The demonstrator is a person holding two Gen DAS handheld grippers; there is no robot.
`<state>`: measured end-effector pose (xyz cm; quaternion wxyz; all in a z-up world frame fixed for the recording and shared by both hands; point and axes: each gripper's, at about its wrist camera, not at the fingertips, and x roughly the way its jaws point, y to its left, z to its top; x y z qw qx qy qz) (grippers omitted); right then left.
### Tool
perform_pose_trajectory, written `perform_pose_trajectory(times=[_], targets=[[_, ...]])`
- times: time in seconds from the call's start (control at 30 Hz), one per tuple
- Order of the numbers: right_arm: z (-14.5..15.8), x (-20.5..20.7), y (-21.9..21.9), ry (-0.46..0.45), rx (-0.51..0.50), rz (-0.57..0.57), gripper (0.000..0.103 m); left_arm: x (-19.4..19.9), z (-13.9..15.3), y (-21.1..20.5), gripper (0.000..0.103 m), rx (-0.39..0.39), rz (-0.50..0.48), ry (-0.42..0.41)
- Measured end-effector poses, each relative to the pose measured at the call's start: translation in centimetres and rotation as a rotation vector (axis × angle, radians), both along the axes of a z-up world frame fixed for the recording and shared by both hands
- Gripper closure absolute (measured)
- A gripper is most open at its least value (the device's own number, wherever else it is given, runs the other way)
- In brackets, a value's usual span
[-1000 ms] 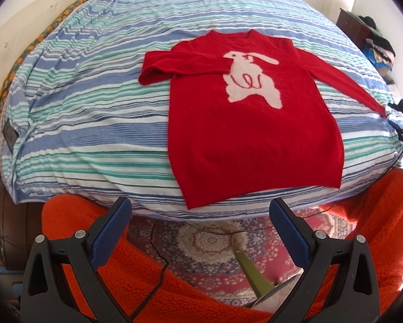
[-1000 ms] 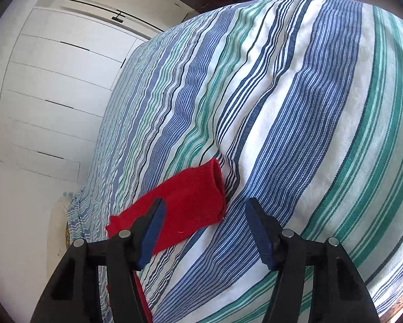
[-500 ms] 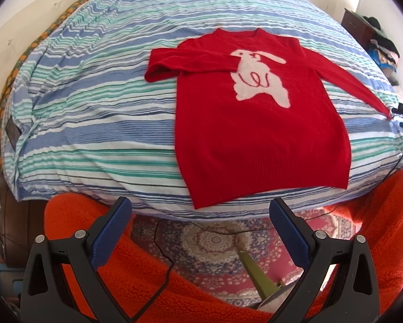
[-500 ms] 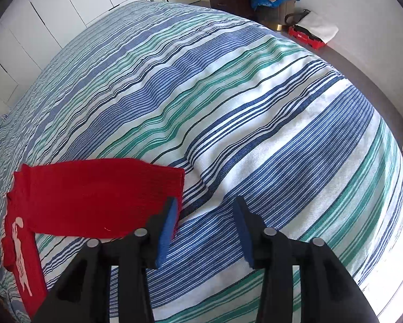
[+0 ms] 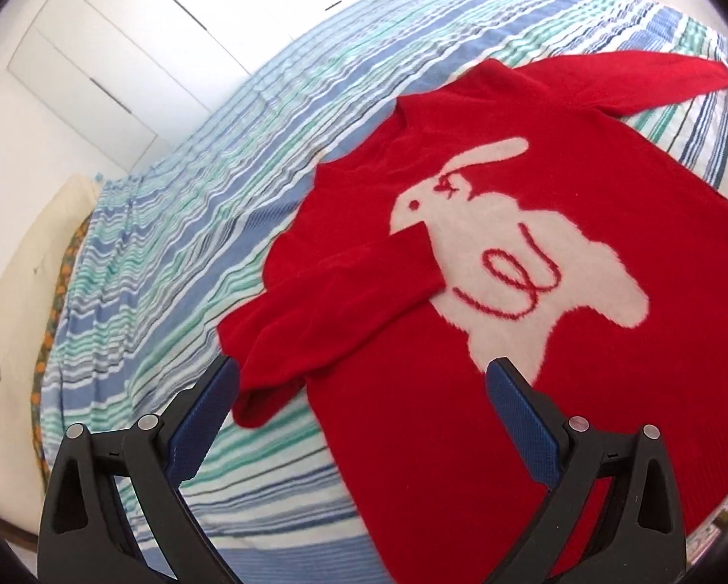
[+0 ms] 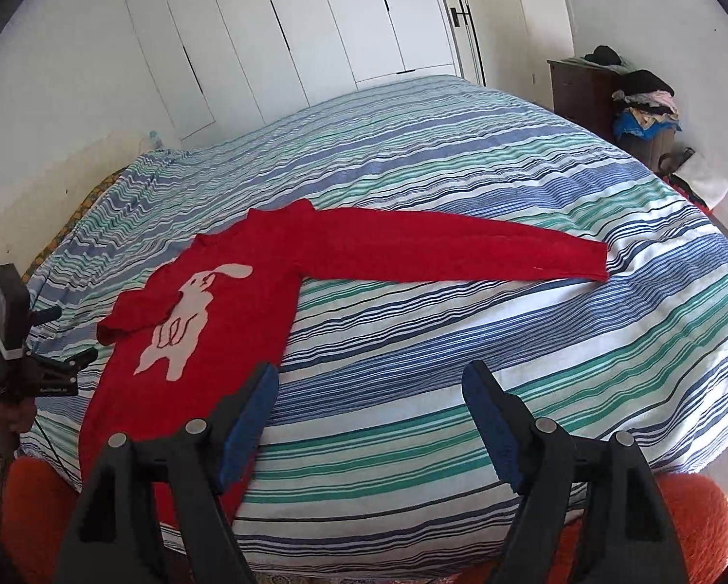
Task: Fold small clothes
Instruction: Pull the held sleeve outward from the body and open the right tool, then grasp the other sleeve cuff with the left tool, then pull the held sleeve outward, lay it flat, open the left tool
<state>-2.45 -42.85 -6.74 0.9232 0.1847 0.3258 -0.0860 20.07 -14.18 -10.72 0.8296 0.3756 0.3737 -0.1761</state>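
Note:
A red sweater (image 5: 583,389) with a white rabbit (image 5: 510,263) lies flat on the striped bed (image 5: 169,243). One sleeve (image 5: 325,306) is folded across the chest. My left gripper (image 5: 364,389) hangs open just above that folded sleeve and the sweater's side, with nothing pinched. In the right wrist view the sweater (image 6: 227,292) lies at the left, and its other sleeve (image 6: 461,248) stretches out to the right. My right gripper (image 6: 369,389) is back over the bed (image 6: 461,340), its jaws opening with nothing between them. The left gripper (image 6: 67,336) shows at the far left.
White wardrobe doors (image 6: 291,48) stand behind the bed. A dark dresser (image 6: 583,92) with a pile of clothes (image 6: 641,102) is at the right. A cream pillow (image 5: 33,292) lies along the bed's left side. The person's orange fleece (image 6: 695,525) fills the near edge.
The left gripper has moved from the bed's near edge to close over the folded sleeve, and has rolled. The right gripper has drawn back from the cuff, rolled and widened; the sleeve lies stretched out.

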Motion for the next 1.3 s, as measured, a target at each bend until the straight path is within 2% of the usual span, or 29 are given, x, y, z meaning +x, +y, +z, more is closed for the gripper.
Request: perform_pose_trajectory(times=[0.03,0.1,0.17,0.27,0.33,0.37,0.43,0.53,0.67,0.73,0.77,0.83,0.97,1.1,1.3], targets=[[-0.3,0.1,0.4,0.007,0.008,0.007,0.026,1.7,-1.0,-0.7,0.007,0.009,-0.008,0.035],[-0.7,0.1,0.9,0.023,0.017,0.020,0.026,4.5,-3.0,-1.7,0.028,0.052,-0.003,0.094],[-0.9,0.0,1.0,0.029,0.012,0.027,0.026,6.7,-4.6,-2.3,0.035,0.077,0.018,0.131],[-1.2,-0.1,0.6,0.032,0.034,0.022,0.026,8.8,-5.5,-2.5,0.036,0.061,0.063,0.153],[-1.6,0.1,0.2,0.046,0.053,0.012,0.026,9.1,-5.6,-2.4,0.060,0.007,0.061,0.196],[-1.7,0.2,0.0,0.051,0.062,0.007,0.026,9.2,-5.5,-2.3,0.099,-0.028,0.062,0.237],[-1.9,0.4,-0.2,0.052,0.071,-0.003,0.026,9.4,-4.6,-1.5,0.100,-0.110,0.096,0.250],[-1.8,0.3,-0.3,0.049,0.072,-0.006,0.026,9.9,-0.7,2.4,0.100,-0.327,0.205,0.239],[-1.4,-0.1,0.0,0.037,0.054,-0.005,0.026,11.2,4.8,14.1,0.100,-0.621,0.465,0.187],[-1.4,-0.1,0.1,0.039,0.050,-0.006,0.026,11.9,5.7,20.9,0.100,-0.724,0.619,0.166],[-1.5,0.0,0.1,0.042,0.048,-0.006,0.026,12.1,5.7,24.1,0.100,-0.747,0.692,0.147],[-1.6,0.3,0.4,0.052,0.044,0.000,0.026,11.9,5.0,29.4,0.100,-0.745,0.830,0.110],[-1.6,0.9,1.7,0.070,0.000,0.034,0.026,10.8,1.4,35.7,0.100,-0.734,1.011,0.122],[-2.1,1.6,2.9,0.105,-0.038,0.061,0.026,10.3,-1.4,38.6,0.100,-0.711,1.105,0.139],[-2.6,1.9,3.6,0.138,-0.071,0.072,0.026,10.7,-2.2,41.2,0.100,-0.720,1.207,0.113]])
